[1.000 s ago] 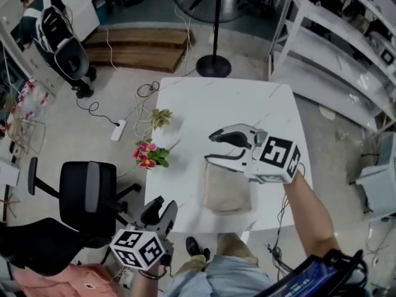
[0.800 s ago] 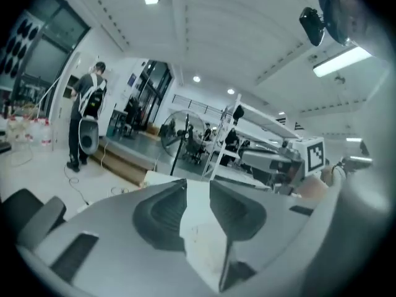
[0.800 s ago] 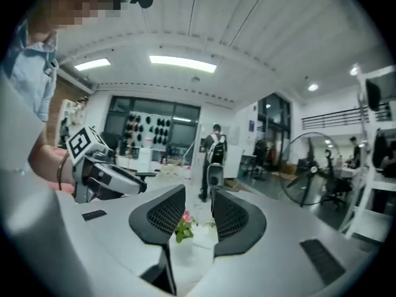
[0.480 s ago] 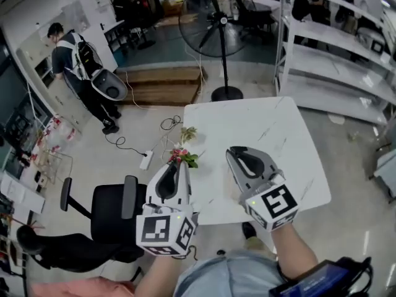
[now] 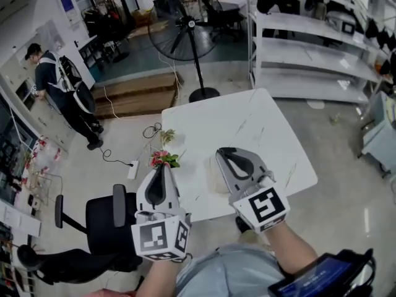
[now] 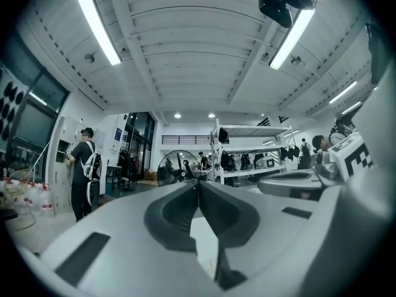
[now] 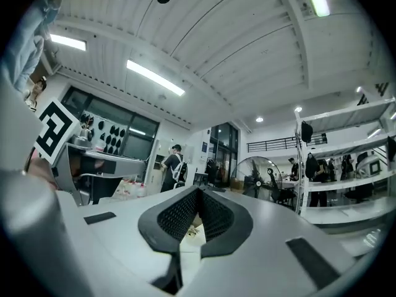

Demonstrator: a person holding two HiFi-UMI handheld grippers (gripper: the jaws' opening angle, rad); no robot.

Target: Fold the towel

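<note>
The folded beige towel (image 5: 213, 177) lies on the white table (image 5: 247, 116) near its front edge, mostly hidden behind my right gripper (image 5: 224, 151). That gripper is held above the table, pointing away from me. My left gripper (image 5: 163, 166) is raised beside it, over the table's left front corner. The jaws of both have just been closing and now meet with nothing between them. The left gripper view shows its own shut tips (image 6: 198, 184) against the room, and the right gripper view shows the same for the right gripper (image 7: 198, 192).
Pink flowers (image 5: 162, 159) and a small green plant (image 5: 166, 135) sit at the table's left edge. A black office chair (image 5: 102, 218) stands to the left. A standing fan (image 5: 179, 30), metal shelving (image 5: 309, 48) and a person (image 5: 59, 85) are farther off.
Both grippers rose and shut. The right one was open just over the towel and has come back above the table; the left came up from below the table edge to beside it.
</note>
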